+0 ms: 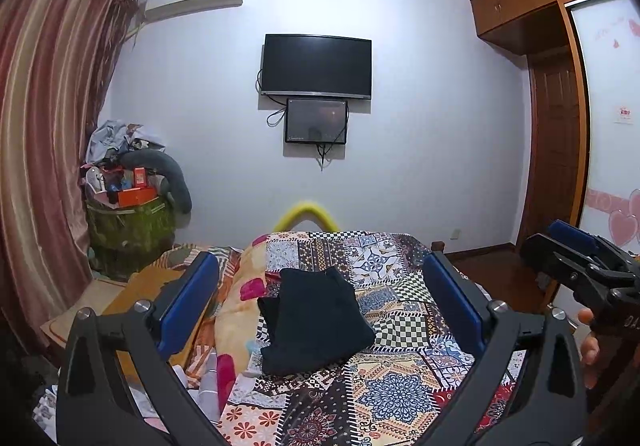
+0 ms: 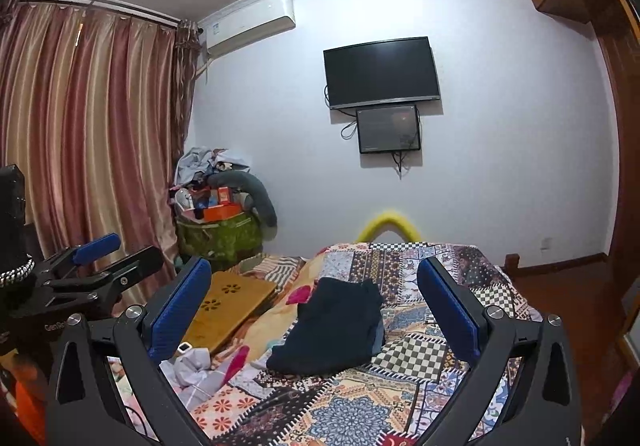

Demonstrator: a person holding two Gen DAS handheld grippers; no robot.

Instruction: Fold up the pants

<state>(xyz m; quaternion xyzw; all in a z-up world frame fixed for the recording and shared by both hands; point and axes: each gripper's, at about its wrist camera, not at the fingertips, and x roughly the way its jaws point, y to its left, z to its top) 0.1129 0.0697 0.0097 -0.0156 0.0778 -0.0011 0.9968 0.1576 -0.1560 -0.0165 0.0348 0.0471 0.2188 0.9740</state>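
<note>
Dark navy cloth, the pants are lying in a compact, already-folded bundle on the patchwork bedspread, roughly mid-bed, w/ a floral quilt bunching up just beside them on the left. Nothing is touching them. The left hand-held gripper is hovering above the bed w/ fingers spread wide, holding nothing; the right hand-held gripper is doing the same, spread and empty, near its partner. Each is framing the bundle from its own wrist view.

Judging by looks: the fabric is soft, light, floppy, prob. not slippery, so layers are likely sagging or sliding apart if lifted by one corner. Best hold is prob. at a folded edge, pinching thru all layers, one gripper per side. The soft bedding underneath is giving little backing, so scooping slightly under the edge seems wiser than pressing down.
</note>
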